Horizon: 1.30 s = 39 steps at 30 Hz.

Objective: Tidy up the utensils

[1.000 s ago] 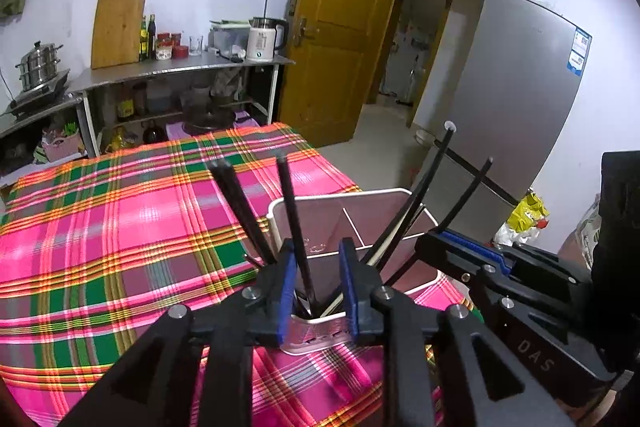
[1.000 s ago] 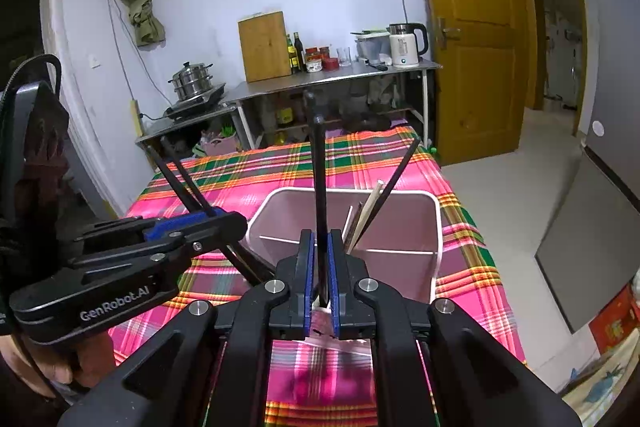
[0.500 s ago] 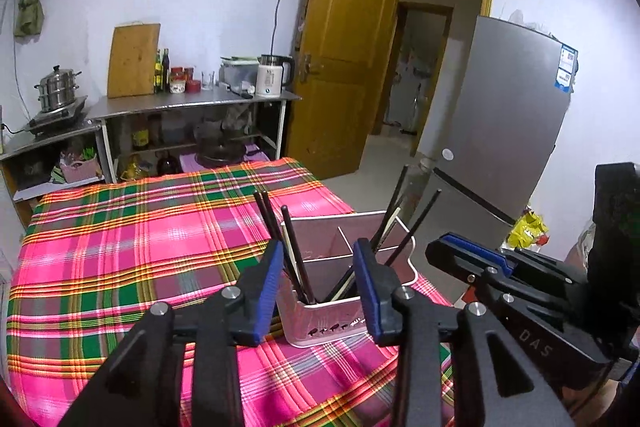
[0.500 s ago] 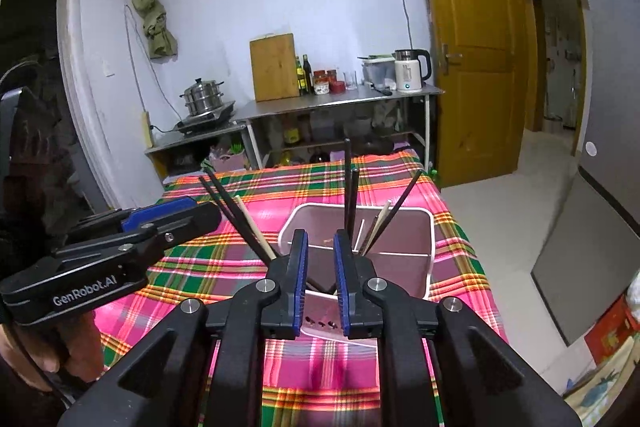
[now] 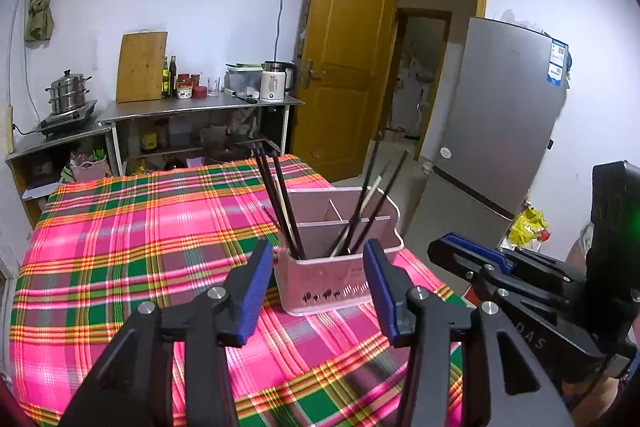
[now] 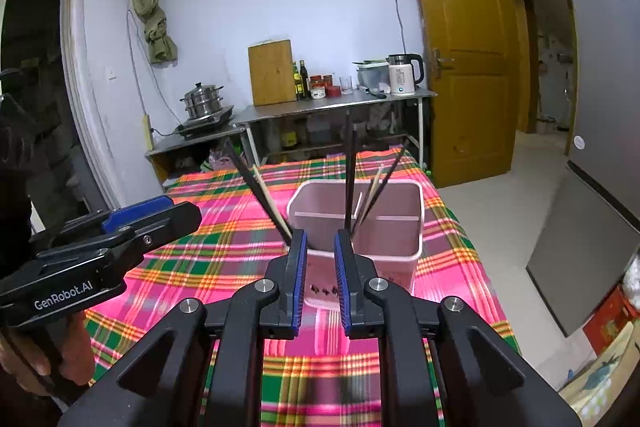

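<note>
On the bench, near its right-hand edge, stands the pink utensil holder, divided into compartments. Chopsticks stand in it in two groups: dark chopsticks lean left out of the left compartment; a second bunch leans right in the neighbouring one. Long axes steep, near upright but tilted. No loose utensils visible on the plaid cloth.

Relation for next move: holder lies dead ahead of both grippers, slightly below finger level. Left gripper frames the holder's front wall between its fingers but is short of it, not touching. Right gripper also points at the holder, its tips overlapping the near wall in view; contact cannot be confirmed. Neither looks clearly nearer.

Left gripper: spread wide, empty. Right gripper: fingers parted by a narrow gap, nothing between them, empty.

Judgement: sorting looks largely done. Any further re-grip would need a descent from above onto a single stick, along its tilt; risk is nudging the light holder toward the bench edge.
</note>
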Tool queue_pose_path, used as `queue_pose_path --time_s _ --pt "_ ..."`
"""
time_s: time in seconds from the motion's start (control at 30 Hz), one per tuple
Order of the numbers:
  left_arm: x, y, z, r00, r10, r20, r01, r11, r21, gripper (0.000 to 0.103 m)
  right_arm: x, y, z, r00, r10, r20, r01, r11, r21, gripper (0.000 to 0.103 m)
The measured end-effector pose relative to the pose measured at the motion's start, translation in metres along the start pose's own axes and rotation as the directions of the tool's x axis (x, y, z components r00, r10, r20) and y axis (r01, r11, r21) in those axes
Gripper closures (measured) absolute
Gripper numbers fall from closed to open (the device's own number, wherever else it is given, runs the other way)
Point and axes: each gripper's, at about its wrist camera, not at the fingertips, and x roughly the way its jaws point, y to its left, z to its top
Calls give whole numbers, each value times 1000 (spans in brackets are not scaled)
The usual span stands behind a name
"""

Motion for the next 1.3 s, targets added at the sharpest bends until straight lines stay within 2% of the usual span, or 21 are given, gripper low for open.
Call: queue_pose_path --time_s 0.27,0.73,1.3 --pt "-3 0 -38 1000 -2 11 2 1000 4 53 2 3 -35 1000 -17 -25 17 1000 -11 88" --pt "2 2 -88 1000 15 3 -15 1000 15 53 6 7 -72 997 -54 -48 53 998 -34 88" --pt "5 8 -99 999 46 -2 -46 999 6 53 2 3 -83 995 -79 -53 78 997 -29 88"
